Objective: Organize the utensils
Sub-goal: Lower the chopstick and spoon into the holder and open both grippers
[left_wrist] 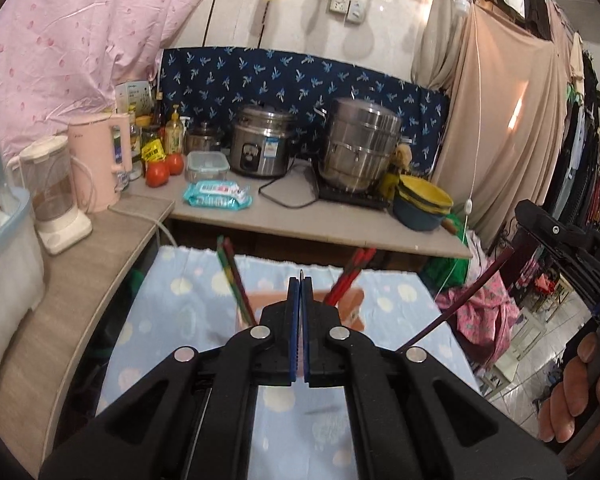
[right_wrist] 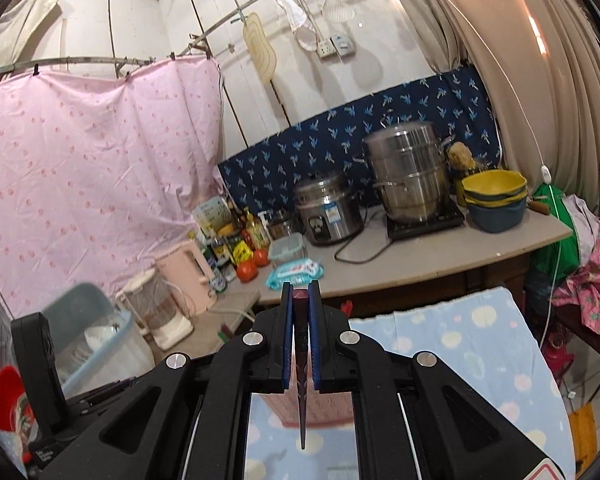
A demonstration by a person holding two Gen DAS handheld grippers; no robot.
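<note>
A pink utensil holder point(left_wrist: 350, 306) stands on the blue spotted cloth point(left_wrist: 188, 300), with red chopsticks point(left_wrist: 350, 278) and a green-red pair point(left_wrist: 236, 280) sticking out of it. My left gripper point(left_wrist: 300, 280) is shut above the holder, with a thin metal tip showing between the pads. My right gripper point(right_wrist: 300, 286) is shut on a dark maroon chopstick point(right_wrist: 301, 376), which points down over the holder point(right_wrist: 320, 408). That chopstick point(left_wrist: 460, 300) and the right gripper point(left_wrist: 560, 236) show at the right of the left wrist view.
A grey counter point(left_wrist: 300, 216) behind holds a rice cooker point(left_wrist: 260, 146), a steel steamer pot point(left_wrist: 358, 146), stacked yellow and blue bowls point(left_wrist: 422, 202), tomatoes point(left_wrist: 158, 174), a wipes pack point(left_wrist: 216, 196), a pink kettle point(left_wrist: 98, 160) and a blender point(left_wrist: 56, 196). Clothes hang at the right.
</note>
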